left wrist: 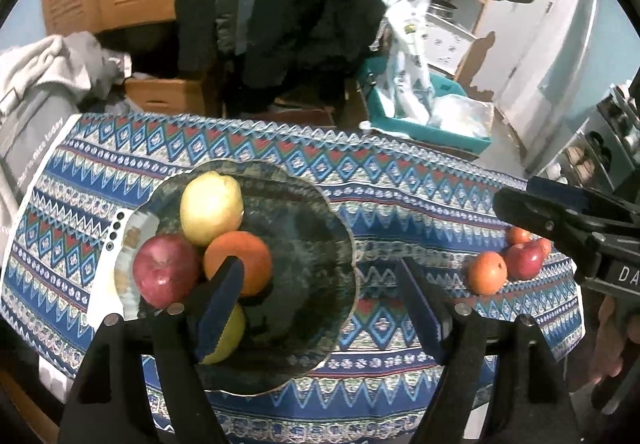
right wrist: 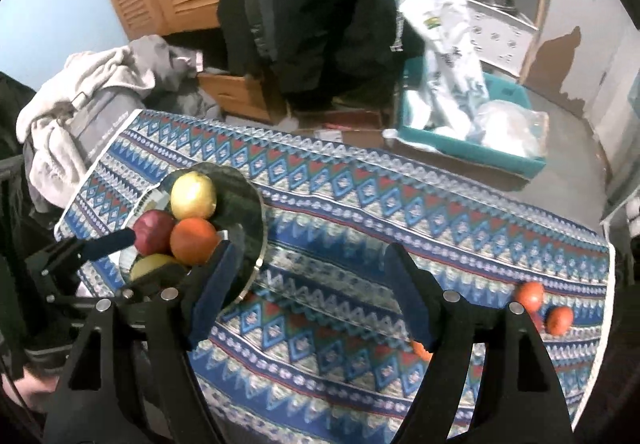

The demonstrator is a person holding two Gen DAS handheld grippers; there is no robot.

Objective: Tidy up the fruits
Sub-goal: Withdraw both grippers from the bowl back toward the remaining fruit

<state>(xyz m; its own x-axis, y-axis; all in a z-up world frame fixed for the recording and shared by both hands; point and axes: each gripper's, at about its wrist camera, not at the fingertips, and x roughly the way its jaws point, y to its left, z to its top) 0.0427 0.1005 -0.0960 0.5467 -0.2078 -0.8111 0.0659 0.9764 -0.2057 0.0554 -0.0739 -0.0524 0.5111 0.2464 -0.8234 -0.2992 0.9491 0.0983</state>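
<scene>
Sitting on the left half of the patterned tablecloth (left wrist: 400, 179), the dark scalloped plate (left wrist: 320, 244) already carries four fruits crowded toward its left side: a yellow lemon-like fruit (left wrist: 211, 207) at the back, a red apple (left wrist: 166, 271) by the left rim, an orange (left wrist: 240, 264) touching both, and a second yellow fruit (left wrist: 234, 332) at the front, half hidden behind my left finger. I see the right half of the plate bare. My left gripper (left wrist: 320, 308) hangs over that bare part with its jaws spread wide and nothing between them. Out toward the table's right edge lies a loose cluster: an orange fruit (left wrist: 487, 272) touching a second red apple (left wrist: 523, 260), with two smaller reddish fruits (left wrist: 519, 235) just behind, near where the cloth drops off. Between plate and cluster I have an unobstructed stretch of cloth. My right gripper (right wrist: 304, 292) is over that stretch, fingers parted and empty; from its camera the small reddish fruits (right wrist: 530, 295) sit close to the right border of the cloth, and part of an orange one (right wrist: 422, 350) peeks out behind my right finger. Beyond the far edge stand a teal bin (left wrist: 452, 131) with bags, cardboard boxes and a person in dark clothing (left wrist: 288, 3).
</scene>
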